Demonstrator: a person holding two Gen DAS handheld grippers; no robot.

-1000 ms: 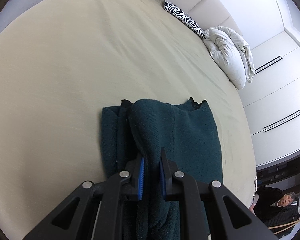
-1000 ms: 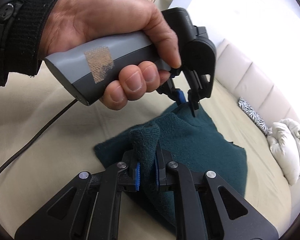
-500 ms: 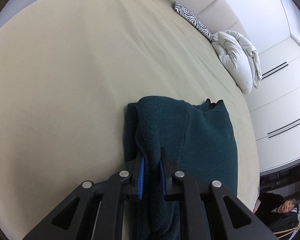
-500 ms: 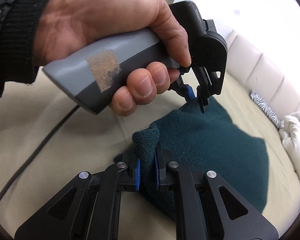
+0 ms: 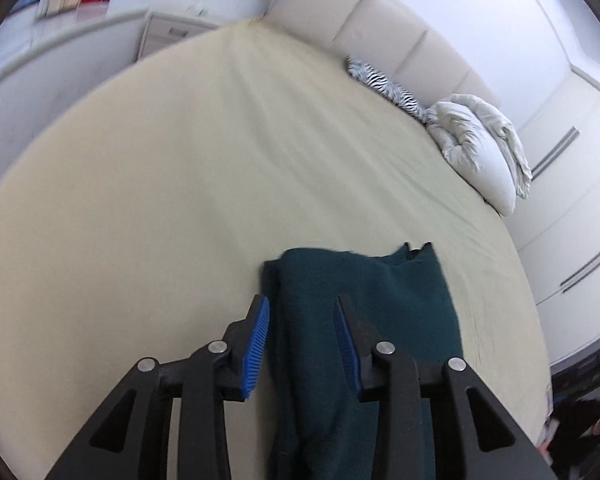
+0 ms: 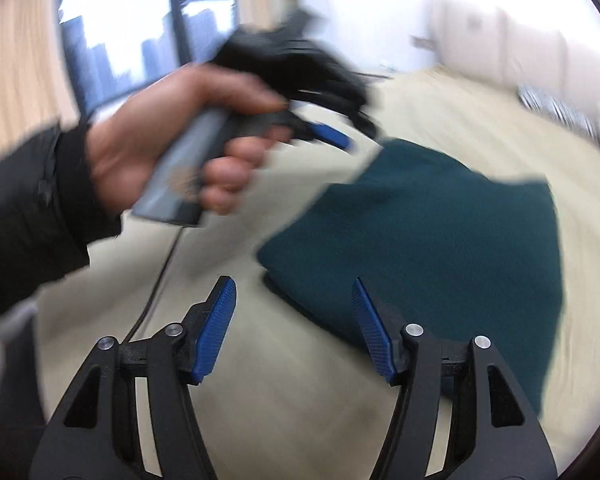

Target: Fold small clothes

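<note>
A dark teal knitted garment [image 5: 364,320] lies folded on the beige bed sheet [image 5: 160,200]. My left gripper [image 5: 302,304] is open, its jaws spread above the garment's near left part, holding nothing. In the right wrist view the garment [image 6: 440,248] lies flat to the right, blurred by motion. My right gripper [image 6: 294,288] is open and empty, just off the garment's near left corner. The left gripper [image 6: 328,132] shows there too, held in a bare hand above the garment's far edge.
A zebra-print cushion [image 5: 384,84] and a bunched white duvet [image 5: 476,144] lie at the far right of the bed by the padded headboard [image 5: 380,28]. White wardrobe doors [image 5: 572,184] stand on the right. A black cable [image 6: 156,284] trails over the sheet.
Both grippers have opened and let go of the garment's folds, which dropped flat onto the bed. Both have pulled up and back; the right wrist view is motion-blurred.
</note>
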